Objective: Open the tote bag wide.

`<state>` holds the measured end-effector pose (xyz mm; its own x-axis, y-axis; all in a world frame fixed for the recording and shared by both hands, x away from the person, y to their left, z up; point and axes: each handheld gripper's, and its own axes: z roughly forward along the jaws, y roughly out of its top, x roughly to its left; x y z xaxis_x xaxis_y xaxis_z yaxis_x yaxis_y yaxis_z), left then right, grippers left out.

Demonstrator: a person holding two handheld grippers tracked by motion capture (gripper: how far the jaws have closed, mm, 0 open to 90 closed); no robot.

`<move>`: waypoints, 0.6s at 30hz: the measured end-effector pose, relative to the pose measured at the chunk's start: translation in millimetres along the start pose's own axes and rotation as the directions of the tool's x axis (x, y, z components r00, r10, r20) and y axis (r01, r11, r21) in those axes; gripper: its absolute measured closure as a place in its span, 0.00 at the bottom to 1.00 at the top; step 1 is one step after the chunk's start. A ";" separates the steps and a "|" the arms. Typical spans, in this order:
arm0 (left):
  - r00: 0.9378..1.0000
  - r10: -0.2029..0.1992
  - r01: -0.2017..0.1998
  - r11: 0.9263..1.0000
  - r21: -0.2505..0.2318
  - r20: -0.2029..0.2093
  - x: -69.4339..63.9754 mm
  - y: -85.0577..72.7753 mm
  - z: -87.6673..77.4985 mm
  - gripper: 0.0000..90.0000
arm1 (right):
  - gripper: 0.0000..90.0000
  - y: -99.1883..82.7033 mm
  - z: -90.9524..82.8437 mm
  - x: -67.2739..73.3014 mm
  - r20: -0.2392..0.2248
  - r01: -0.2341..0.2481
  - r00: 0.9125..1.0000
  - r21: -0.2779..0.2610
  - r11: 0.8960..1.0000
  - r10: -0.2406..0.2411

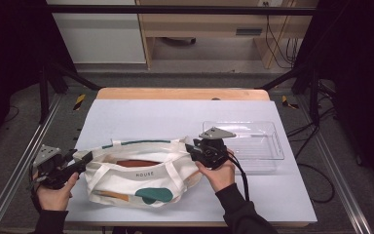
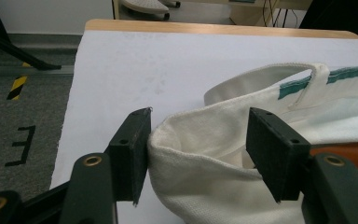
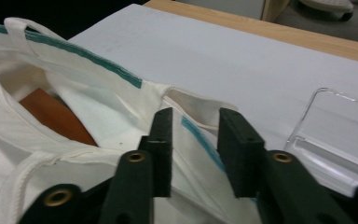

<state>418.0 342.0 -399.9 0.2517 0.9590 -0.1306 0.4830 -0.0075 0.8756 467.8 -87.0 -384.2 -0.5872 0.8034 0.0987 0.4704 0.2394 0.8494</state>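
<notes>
A clear tray point(image 1: 265, 141) sits near the table's point(image 1: 151, 114) right edge beside the bag point(image 1: 141, 178), which holds something brown point(image 1: 135, 163), its rim between both spread grippers point(image 1: 80, 163) point(image 1: 191, 146).

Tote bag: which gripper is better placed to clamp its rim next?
Left, probably. The left gripper already straddles the tote bag at its rim corner, cloth touching one pad. The right gripper has only flat cloth between its open jaws.

Bag point(image 1: 136, 178) lies on table point(image 1: 151, 114) near its front edge — tray point(image 1: 268, 139) just right, slightly behind; grippers flank bag.
</notes>
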 end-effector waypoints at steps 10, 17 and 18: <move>1.000 -0.007 0.008 1.000 0.012 -0.004 2.5 0.2 -1.6 0.54 | 0.73 3.3 -19.0 1.1 -0.010 0.008 1.000 -0.081 0.997 -0.009; 1.000 -0.018 0.018 0.999 0.028 -0.010 4.8 0.7 -0.4 0.61 | 0.62 7.1 -19.4 29.6 -0.152 0.071 0.985 -0.075 0.995 -0.082; 1.000 -0.016 0.016 0.999 0.029 -0.011 4.8 0.8 -0.4 0.62 | 0.58 5.9 -16.0 32.9 -0.162 0.082 0.983 -0.065 0.994 -0.092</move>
<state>419.3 346.7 -399.6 0.2348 0.9620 -0.1395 0.5113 -0.0002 0.8594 440.8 -67.8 -367.6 -0.7267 0.6792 0.1027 0.3763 0.2685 0.8867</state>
